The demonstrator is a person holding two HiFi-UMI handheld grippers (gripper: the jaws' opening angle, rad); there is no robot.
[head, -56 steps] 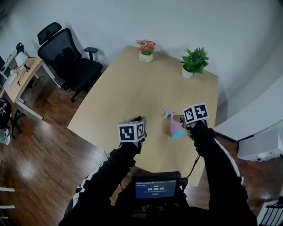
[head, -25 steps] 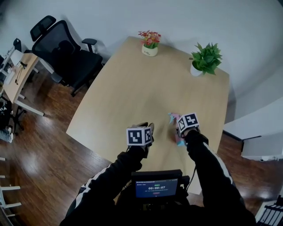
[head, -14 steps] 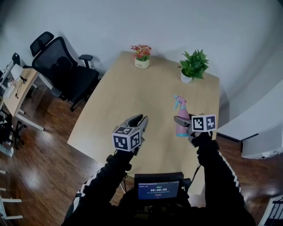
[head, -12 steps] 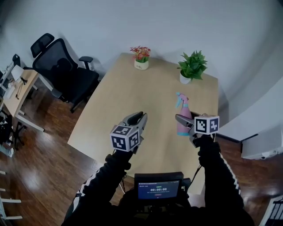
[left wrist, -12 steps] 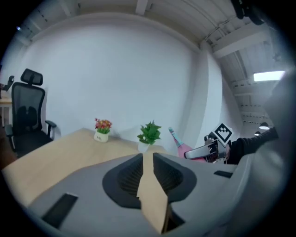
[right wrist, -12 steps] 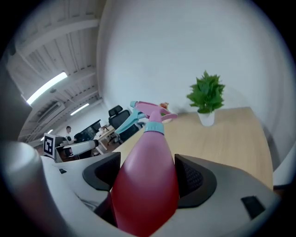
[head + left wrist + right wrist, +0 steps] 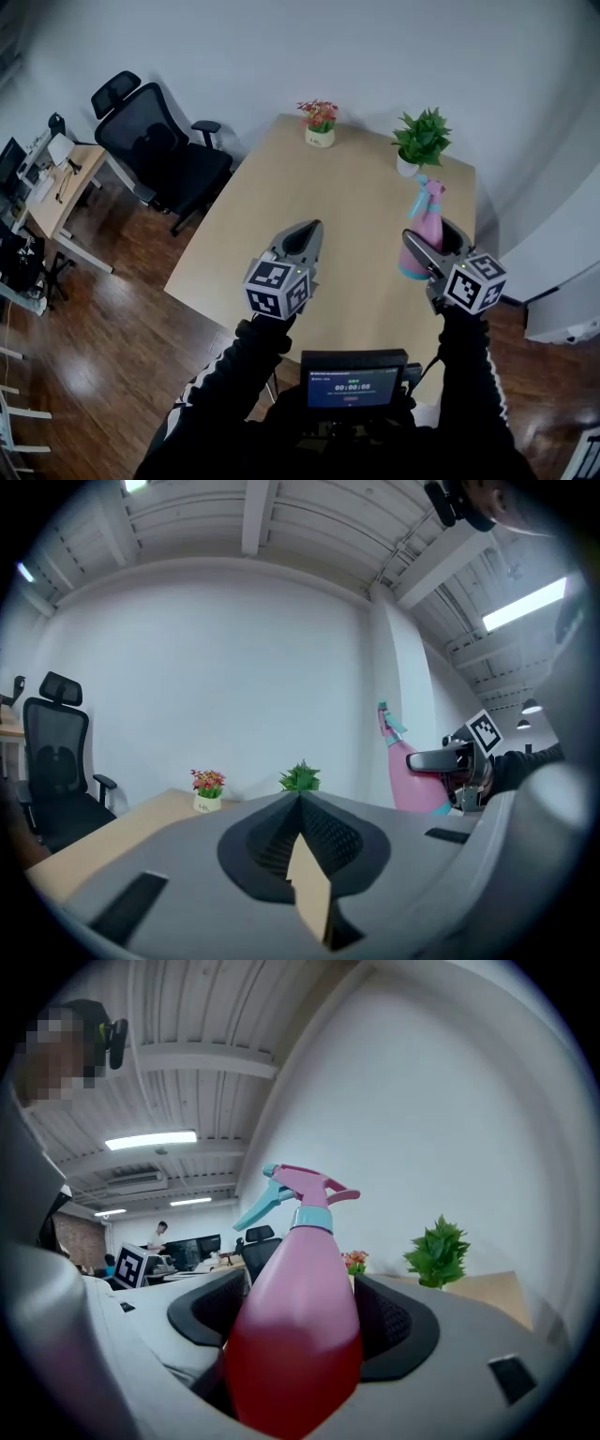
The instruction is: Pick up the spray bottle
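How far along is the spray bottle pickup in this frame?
Done: the right gripper is clamped on the pink spray bottle, held upright clear of the table. In hand: just holding it aloft. Remaining: nothing that shows; the left gripper is shut and empty.

No legible text; blurry digits on screen

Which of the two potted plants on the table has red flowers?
The flower pot, the left one in the head view; the green plant beside it bears only leaves.
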